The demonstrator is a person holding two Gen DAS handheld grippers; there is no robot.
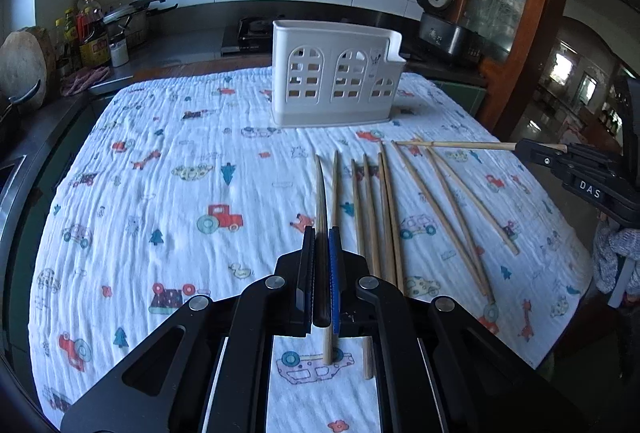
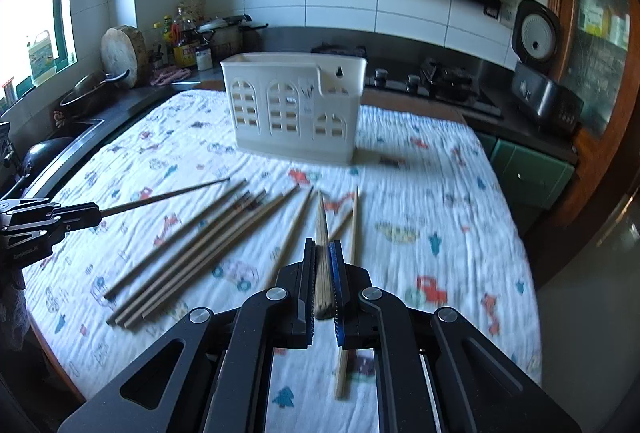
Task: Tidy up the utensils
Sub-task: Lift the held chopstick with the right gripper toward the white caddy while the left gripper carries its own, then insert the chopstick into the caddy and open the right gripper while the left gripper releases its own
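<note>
A white utensil holder (image 1: pixel 336 77) with window-shaped cutouts stands at the far middle of the patterned cloth; it also shows in the right wrist view (image 2: pixel 294 109). Several wooden chopsticks (image 1: pixel 384 209) lie side by side on the cloth (image 2: pixel 192 249). My left gripper (image 1: pixel 322 233) is shut on one chopstick (image 1: pixel 320 189) and holds it above the cloth; this gripper shows at the left edge of the right wrist view (image 2: pixel 96 213). My right gripper (image 2: pixel 323 245) is shut on another chopstick (image 2: pixel 322 229), also lifted; this gripper shows at the right in the left wrist view (image 1: pixel 524 147).
The cloth-covered table (image 1: pixel 160 193) stands in a kitchen. A counter with bottles and a pot (image 1: pixel 120 21) runs along the left, a gas stove (image 2: pixel 436 81) behind, a rice cooker (image 2: pixel 540 89) at the right. The table's right edge (image 2: pixel 520 233) drops to the floor.
</note>
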